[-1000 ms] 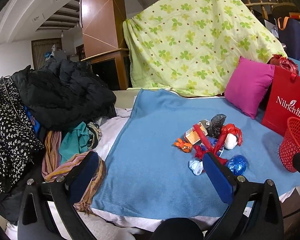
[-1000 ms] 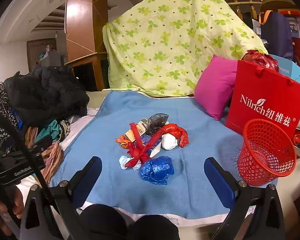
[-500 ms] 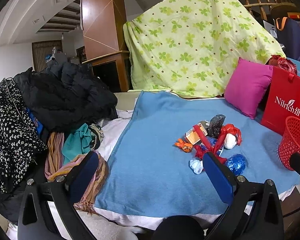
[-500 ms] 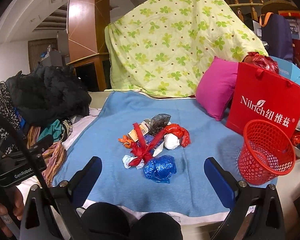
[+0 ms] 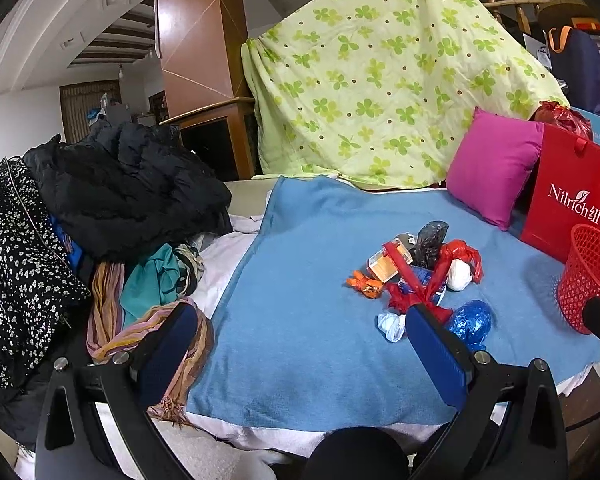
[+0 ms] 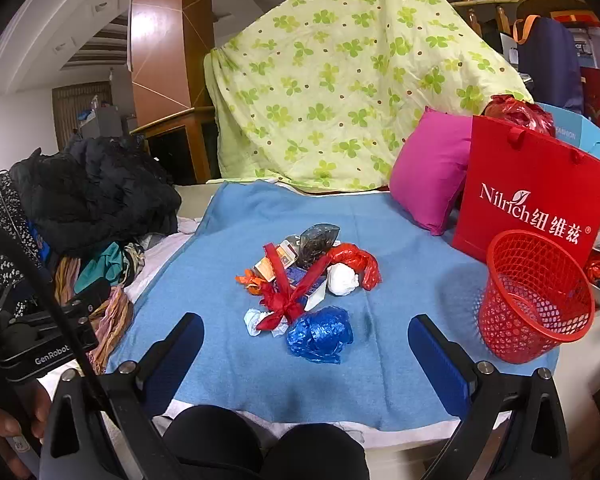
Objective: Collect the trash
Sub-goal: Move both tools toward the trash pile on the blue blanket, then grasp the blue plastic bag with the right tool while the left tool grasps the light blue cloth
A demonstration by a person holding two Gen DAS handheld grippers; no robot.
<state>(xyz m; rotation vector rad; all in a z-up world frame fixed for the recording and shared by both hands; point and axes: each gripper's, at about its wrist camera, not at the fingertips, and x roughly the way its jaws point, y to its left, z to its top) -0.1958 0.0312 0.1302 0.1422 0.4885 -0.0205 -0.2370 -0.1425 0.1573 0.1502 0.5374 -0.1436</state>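
Blue blanket (image 6: 400, 280) holds trash pile (image 6: 306, 280) beside basket (image 6: 536, 300).

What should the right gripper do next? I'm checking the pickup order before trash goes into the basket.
Probably ease the right gripper forward and down onto the blue crumpled bag. Its jaws are open and empty, the bag is the nearest piece of the pile, lying free on the blue blanket, and the red basket stands close on the right.

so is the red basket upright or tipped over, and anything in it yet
Tilted, not fully upright: the red basket leans with its mouth toward the camera. It looks empty; only bare mesh shows inside.
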